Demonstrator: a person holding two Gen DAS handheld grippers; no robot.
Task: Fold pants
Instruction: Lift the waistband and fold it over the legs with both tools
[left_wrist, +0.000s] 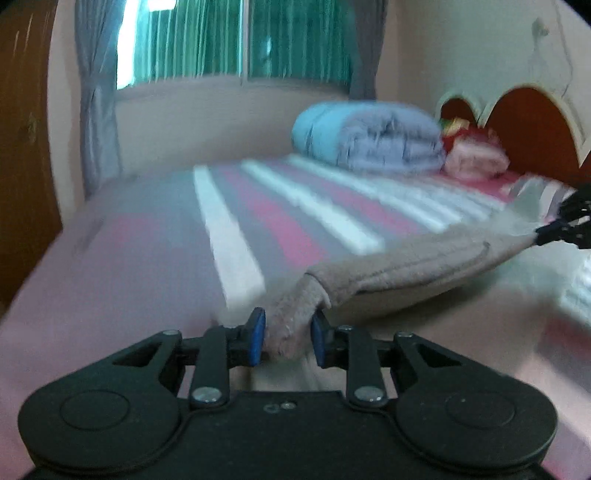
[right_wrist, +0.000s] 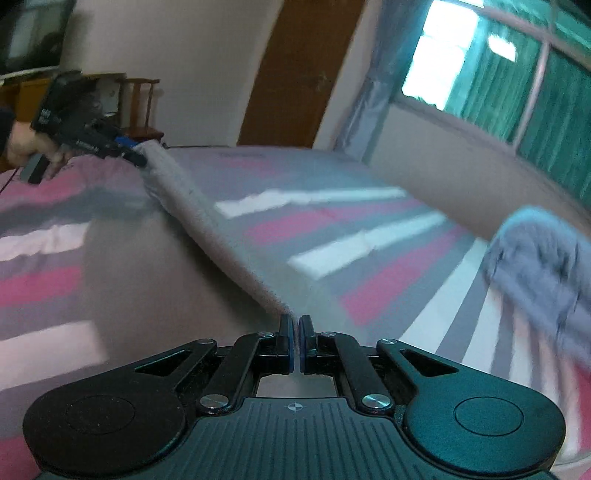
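Note:
The pants (left_wrist: 406, 269) are beige fleece, stretched in the air above the bed between both grippers. My left gripper (left_wrist: 287, 334) is shut on one bunched end of the pants. It also shows far left in the right wrist view (right_wrist: 129, 149), gripping that end. My right gripper (right_wrist: 296, 338) is shut on the other end of the pants (right_wrist: 207, 229), which run as a taut band away to the left. The right gripper shows at the right edge of the left wrist view (left_wrist: 554, 230). Both views are motion blurred.
The bed (left_wrist: 147, 258) has a pink, grey and white striped cover. A rolled blue-grey blanket (left_wrist: 373, 136) and pink pillows (left_wrist: 476, 157) lie near the headboard (left_wrist: 532, 122). A window with curtains (left_wrist: 236, 40) is behind. A wooden door (right_wrist: 295, 74) and chair (right_wrist: 142, 107) stand beyond the bed.

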